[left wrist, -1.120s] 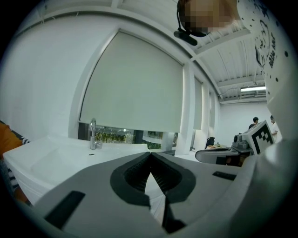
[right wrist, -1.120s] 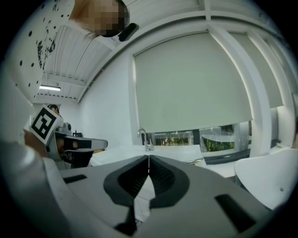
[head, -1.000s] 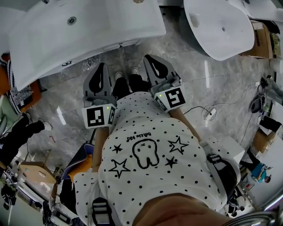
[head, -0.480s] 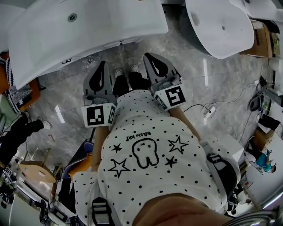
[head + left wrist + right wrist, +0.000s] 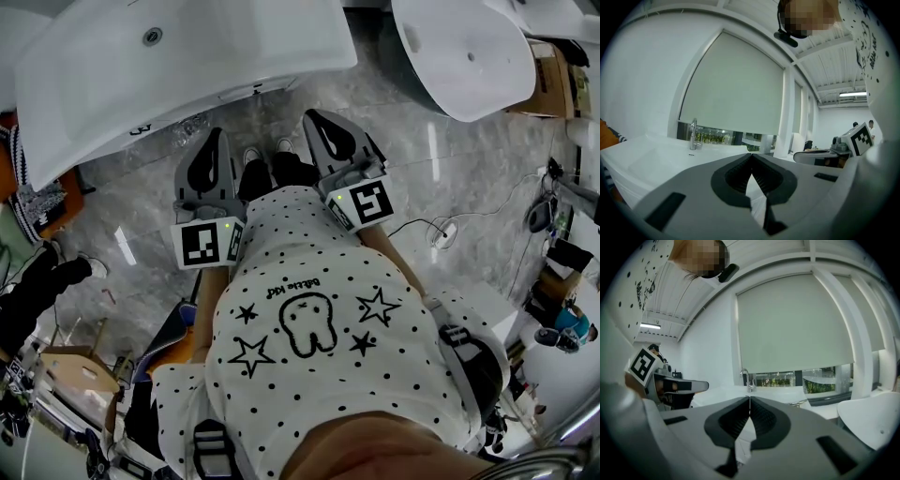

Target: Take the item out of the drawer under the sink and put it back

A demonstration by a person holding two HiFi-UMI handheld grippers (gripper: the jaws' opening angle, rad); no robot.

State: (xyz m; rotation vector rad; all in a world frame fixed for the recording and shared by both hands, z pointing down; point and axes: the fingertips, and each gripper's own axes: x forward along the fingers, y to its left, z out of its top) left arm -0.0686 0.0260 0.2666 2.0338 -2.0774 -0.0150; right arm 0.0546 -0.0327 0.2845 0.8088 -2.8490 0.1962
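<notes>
While held just before the white rectangular sink [image 5: 234, 47], the grey left hand-held gripper [image 5: 214, 137] and right hand-held gripper [image 5: 310, 117] both have jaws together, empty. The item under that sink is hidden.

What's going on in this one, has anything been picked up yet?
A person stands facing the white sink, holding the left gripper and the right gripper out in front of the body, pointed toward it. Both grippers have their jaws together with nothing between them. Neither touches anything, so the task looks not yet begun.
</notes>
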